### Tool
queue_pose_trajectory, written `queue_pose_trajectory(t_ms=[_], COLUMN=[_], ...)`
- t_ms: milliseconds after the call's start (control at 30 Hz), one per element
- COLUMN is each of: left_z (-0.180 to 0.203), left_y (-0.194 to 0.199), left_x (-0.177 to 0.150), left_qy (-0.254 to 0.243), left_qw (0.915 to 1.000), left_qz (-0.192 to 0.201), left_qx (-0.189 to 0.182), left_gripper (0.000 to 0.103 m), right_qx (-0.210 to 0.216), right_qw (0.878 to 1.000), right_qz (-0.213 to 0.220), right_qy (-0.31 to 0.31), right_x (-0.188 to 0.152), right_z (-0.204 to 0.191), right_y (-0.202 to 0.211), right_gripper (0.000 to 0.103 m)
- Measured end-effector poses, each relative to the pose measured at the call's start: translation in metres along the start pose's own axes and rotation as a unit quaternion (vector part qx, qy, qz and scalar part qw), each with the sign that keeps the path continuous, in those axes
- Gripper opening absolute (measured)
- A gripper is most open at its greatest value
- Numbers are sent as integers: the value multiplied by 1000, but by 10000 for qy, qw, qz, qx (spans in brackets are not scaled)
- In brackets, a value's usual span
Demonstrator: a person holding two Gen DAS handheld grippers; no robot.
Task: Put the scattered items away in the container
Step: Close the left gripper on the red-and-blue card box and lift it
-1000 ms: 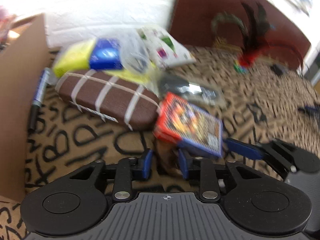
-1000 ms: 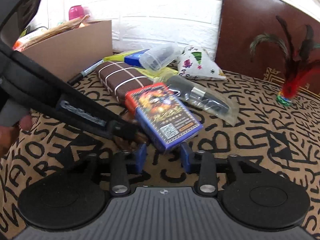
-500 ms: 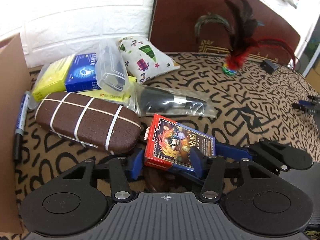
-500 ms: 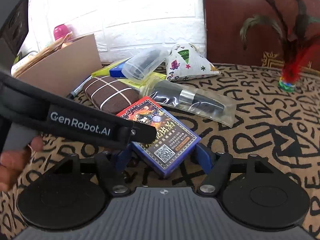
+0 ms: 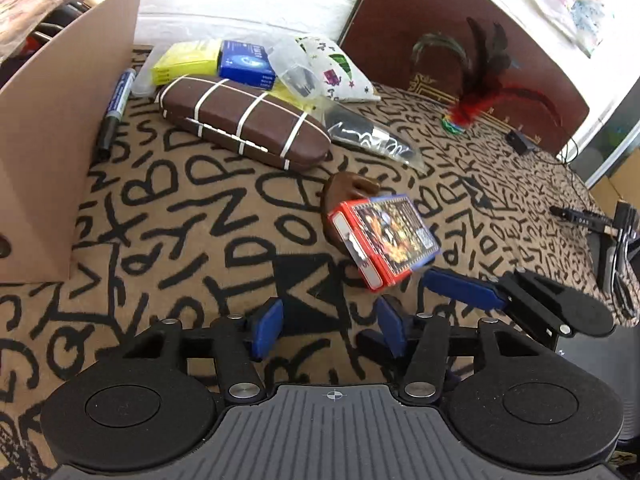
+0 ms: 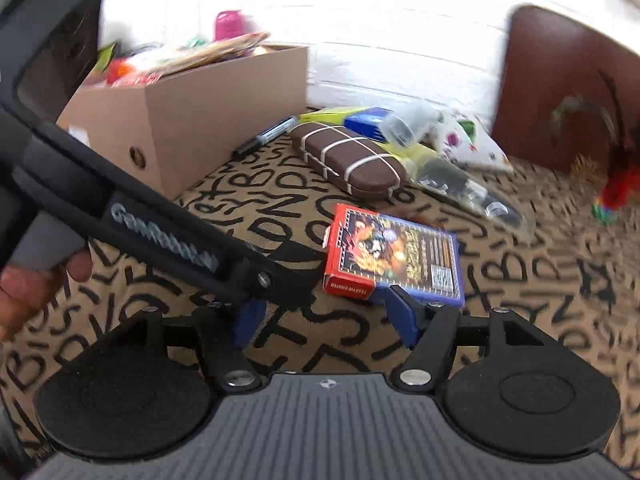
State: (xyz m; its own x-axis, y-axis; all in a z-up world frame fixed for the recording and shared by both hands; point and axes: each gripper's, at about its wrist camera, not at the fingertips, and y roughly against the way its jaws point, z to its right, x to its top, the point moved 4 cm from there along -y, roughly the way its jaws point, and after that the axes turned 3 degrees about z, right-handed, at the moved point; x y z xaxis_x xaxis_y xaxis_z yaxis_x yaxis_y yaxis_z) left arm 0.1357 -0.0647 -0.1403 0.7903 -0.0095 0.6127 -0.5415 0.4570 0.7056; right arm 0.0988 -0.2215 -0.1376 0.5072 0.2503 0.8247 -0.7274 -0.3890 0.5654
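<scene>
A red and blue card box (image 5: 384, 236) (image 6: 394, 254) lies on the letter-print cloth, partly on a small brown object (image 5: 348, 188). My left gripper (image 5: 328, 330) is open and empty just short of the box. My right gripper (image 6: 326, 320) is open, with one blue finger (image 6: 402, 310) at the box's near edge; that finger (image 5: 460, 290) also shows in the left wrist view. The cardboard box (image 5: 56, 120) (image 6: 192, 116) stands at the left, filled with several items.
A brown striped case (image 5: 244, 124), a blue marker (image 5: 116, 108), a yellow and blue packet (image 5: 216, 60), a clear plastic tub (image 5: 298, 72), a patterned pouch (image 5: 344, 70), a bagged dark item (image 5: 372, 136) and a feather shuttlecock (image 5: 476, 92) lie beyond. Cables (image 5: 592, 220) lie far right.
Both grippers have pulled back and opened. The card box, held up between them before, now lies on the cloth. The left view has swung towards the cardboard box.
</scene>
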Motion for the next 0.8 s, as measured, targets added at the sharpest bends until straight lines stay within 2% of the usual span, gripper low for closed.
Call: queue_pose_trajectory(t_ms=[100,133,200,300,400,500,533,600,633,667,800], left_z=[6,8,9,8,11,11,10,8,8,8,7], left_y=[-5,-8,-13,-19,-27,-42,-44,-44,-41,-38,-19], left_x=[6,9,11,16,23,27,27,27,27,27,23], left_qy=[-40,-16,125,364,316,297,343,336,287,258,235], left_qw=[9999,9999,9998,9989,9989,9986,9981,9981,9981,9981,9985], left_qz=[65,75,44,12,37,-68,-45,-16,6,37,122], left_qx=[-65,-74,-124,-293,-351,-425,-508,-514,-537,-550,-474], left_gripper=[67,67,67,68,67,63,54,43,37,36,35], right_qx=[-344,-414,-460,-213,-31,70,21,-102,-152,-178,-238], right_qw=[9994,9991,9989,9993,9993,9995,9996,9997,9996,9995,9993], right_qz=[1,-28,-65,-156,-260,-205,-172,-131,-124,-140,-198], right_qy=[-72,-68,-91,-255,-271,-236,-212,-193,-205,-216,-187], right_x=[-1,-1,-1,1,-1,-2,-2,-2,-2,-1,1], right_z=[14,21,33,50,54,48,46,42,41,39,28], right_y=[2,2,-2,-15,-28,-34,-35,-35,-33,-31,-23], right_gripper=[80,86,87,91,91,90,89,84,78,73,67])
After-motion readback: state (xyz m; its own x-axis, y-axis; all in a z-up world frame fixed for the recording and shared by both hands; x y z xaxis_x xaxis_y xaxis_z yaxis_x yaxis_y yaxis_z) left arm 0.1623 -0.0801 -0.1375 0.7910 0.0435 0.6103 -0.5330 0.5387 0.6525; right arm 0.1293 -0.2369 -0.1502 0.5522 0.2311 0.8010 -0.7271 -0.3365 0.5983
